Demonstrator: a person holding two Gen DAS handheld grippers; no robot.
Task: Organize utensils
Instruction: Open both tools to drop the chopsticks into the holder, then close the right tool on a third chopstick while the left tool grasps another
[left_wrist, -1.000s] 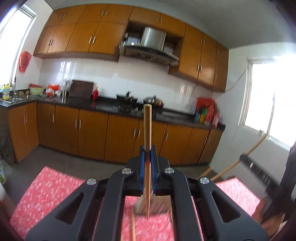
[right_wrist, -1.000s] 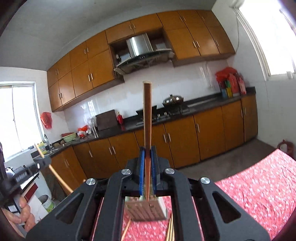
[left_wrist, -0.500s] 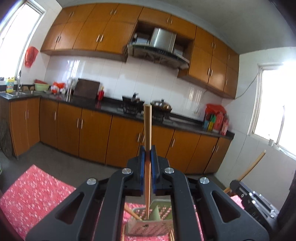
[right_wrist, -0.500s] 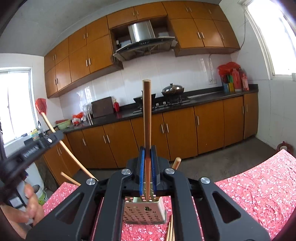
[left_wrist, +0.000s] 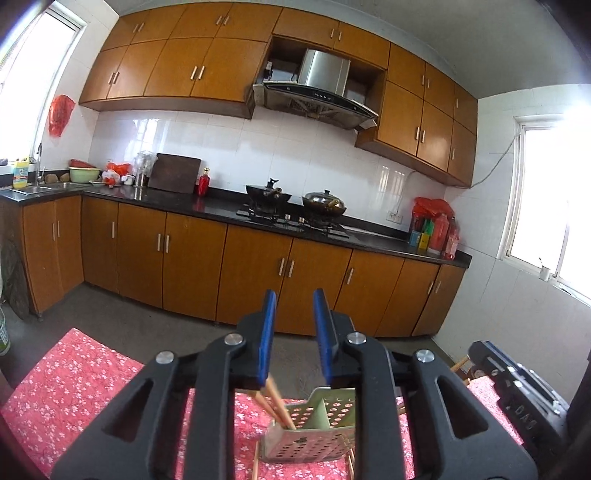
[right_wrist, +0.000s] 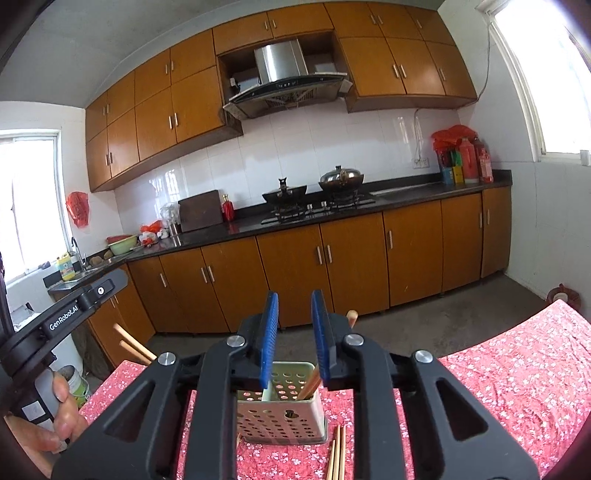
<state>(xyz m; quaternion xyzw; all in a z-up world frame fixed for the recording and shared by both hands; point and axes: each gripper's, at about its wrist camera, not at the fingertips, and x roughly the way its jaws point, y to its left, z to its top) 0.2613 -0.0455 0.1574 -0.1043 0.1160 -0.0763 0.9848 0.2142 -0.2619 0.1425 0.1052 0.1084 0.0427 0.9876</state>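
Observation:
A pale green perforated utensil holder (left_wrist: 310, 439) stands on the red flowered tablecloth (left_wrist: 81, 391), just below both grippers; it also shows in the right wrist view (right_wrist: 282, 417). My left gripper (left_wrist: 294, 332) is open and empty above it. Two wooden chopsticks (left_wrist: 277, 402) lean in the holder's left compartment. My right gripper (right_wrist: 294, 332) is open and empty above the holder. One chopstick (right_wrist: 314, 384) leans in the holder's right part there. Two chopstick ends (right_wrist: 135, 345) stick out at the left behind my left gripper's body (right_wrist: 70, 314).
Loose chopsticks (right_wrist: 336, 458) lie on the tablecloth (right_wrist: 517, 369) in front of the holder. Beyond the table are a grey floor, brown kitchen cabinets (left_wrist: 258, 273) and a dark counter with pots (left_wrist: 295, 203). The right gripper's body (left_wrist: 517, 395) is at the right of the left view.
Both grippers have opened and let go of the chopsticks they held upright. Those chopsticks now lean inside the holder. Both views have tilted down a little toward the holder.

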